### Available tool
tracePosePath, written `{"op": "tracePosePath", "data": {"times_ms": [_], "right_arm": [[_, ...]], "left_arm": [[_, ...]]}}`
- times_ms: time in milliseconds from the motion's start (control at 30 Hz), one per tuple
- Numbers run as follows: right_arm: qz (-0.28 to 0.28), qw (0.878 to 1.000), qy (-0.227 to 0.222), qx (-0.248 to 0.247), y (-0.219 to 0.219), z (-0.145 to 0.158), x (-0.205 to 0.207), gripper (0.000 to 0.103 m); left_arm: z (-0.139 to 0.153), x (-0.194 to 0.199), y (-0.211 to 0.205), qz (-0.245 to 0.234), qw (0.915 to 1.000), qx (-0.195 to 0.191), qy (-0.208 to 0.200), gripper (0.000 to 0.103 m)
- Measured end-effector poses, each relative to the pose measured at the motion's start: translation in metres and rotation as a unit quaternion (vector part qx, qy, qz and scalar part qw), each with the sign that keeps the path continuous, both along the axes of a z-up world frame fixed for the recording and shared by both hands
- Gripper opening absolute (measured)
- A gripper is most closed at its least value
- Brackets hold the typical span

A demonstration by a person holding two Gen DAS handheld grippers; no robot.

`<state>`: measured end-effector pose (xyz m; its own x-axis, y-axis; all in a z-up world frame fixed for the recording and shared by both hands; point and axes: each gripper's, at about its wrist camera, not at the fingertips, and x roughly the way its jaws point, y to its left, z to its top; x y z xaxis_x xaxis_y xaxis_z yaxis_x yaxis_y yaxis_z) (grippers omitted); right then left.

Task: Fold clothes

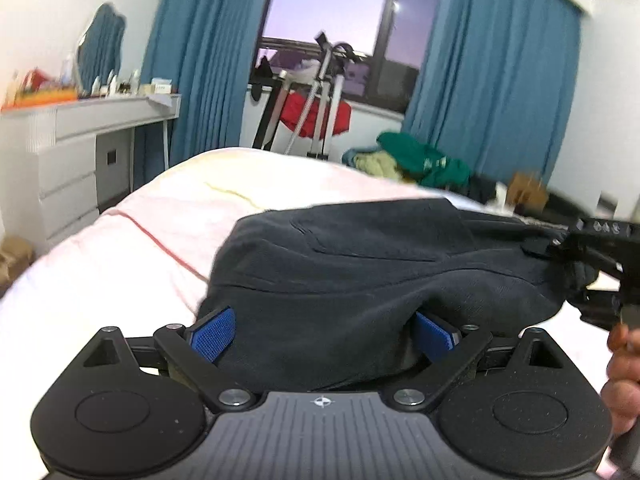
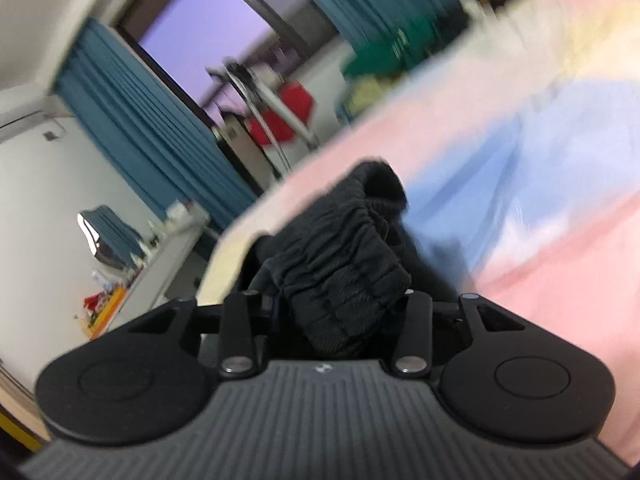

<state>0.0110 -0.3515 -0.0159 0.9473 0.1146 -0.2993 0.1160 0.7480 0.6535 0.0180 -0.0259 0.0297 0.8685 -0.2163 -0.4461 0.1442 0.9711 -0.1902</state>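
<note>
At lower left of the left wrist view, the left gripper [image 1: 324, 334] has its blue fingers [image 1: 214, 334] spread wide, a fold of the dark garment [image 1: 360, 264] lying loose between them on the bed [image 1: 120, 248]. Right of it, the right gripper [image 1: 600, 272] pinches the garment's far edge; in its own view the fingers are closed partway on the bunched waistband [image 2: 344, 272]. Judged from this, the left should close on its edge before both lift, keeping the cloth taut and level.
</note>
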Motion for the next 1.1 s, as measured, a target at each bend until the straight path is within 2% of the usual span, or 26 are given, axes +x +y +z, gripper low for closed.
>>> {"op": "tracePosePath", "data": {"times_ms": [67, 167, 233, 367, 533, 567, 600, 800, 900, 967, 1033, 1100], "right_arm": [[-0.018, 0.999, -0.024, -0.021, -0.001, 0.01, -0.008, 0.043], [-0.047, 0.998, -0.005, -0.038, -0.009, 0.011, -0.009, 0.043], [-0.059, 0.996, 0.061, -0.01, -0.022, -0.004, -0.003, 0.044], [-0.047, 0.985, 0.153, 0.057, -0.043, -0.034, 0.009, 0.05], [-0.03, 0.984, 0.168, 0.051, -0.042, -0.032, 0.01, 0.068], [-0.026, 0.983, 0.172, 0.053, -0.042, -0.034, 0.009, 0.077], [-0.024, 0.983, 0.176, 0.057, -0.042, -0.037, 0.009, 0.08], [0.005, 0.98, 0.193, 0.055, -0.033, -0.048, 0.02, 0.087], [0.01, 0.977, 0.196, 0.083, -0.032, -0.055, 0.032, 0.09], [0.044, 0.979, 0.181, 0.081, -0.024, -0.05, 0.033, 0.091], [0.075, 0.981, 0.153, 0.092, -0.02, -0.045, 0.027, 0.091], [0.08, 0.982, 0.143, 0.096, -0.019, -0.043, 0.022, 0.09]], "left_arm": [[0.003, -0.001, 0.006, 0.005, 1.0, -0.002, -0.005, 0.096], [0.001, 0.0, 0.01, 0.013, 0.9999, 0.01, 0.004, 0.097], [-0.003, 0.004, 0.013, 0.024, 0.9994, 0.014, 0.023, 0.097], [-0.012, 0.013, 0.025, 0.051, 0.997, 0.007, 0.058, 0.097], [-0.01, 0.014, 0.039, 0.071, 0.9954, -0.004, 0.064, 0.097], [-0.009, 0.014, 0.042, 0.074, 0.9952, -0.004, 0.063, 0.097], [-0.008, 0.014, 0.044, 0.077, 0.995, -0.005, 0.062, 0.097], [-0.004, 0.018, 0.054, 0.086, 0.994, -0.014, 0.066, 0.098], [-0.001, 0.019, 0.059, 0.087, 0.9935, -0.022, 0.07, 0.098], [0.002, 0.02, 0.062, 0.086, 0.9928, -0.031, 0.077, 0.098], [0.007, 0.019, 0.07, 0.071, 0.9918, -0.059, 0.088, 0.096], [0.015, 0.016, 0.083, 0.031, 0.9891, -0.107, 0.096, 0.096]]}}
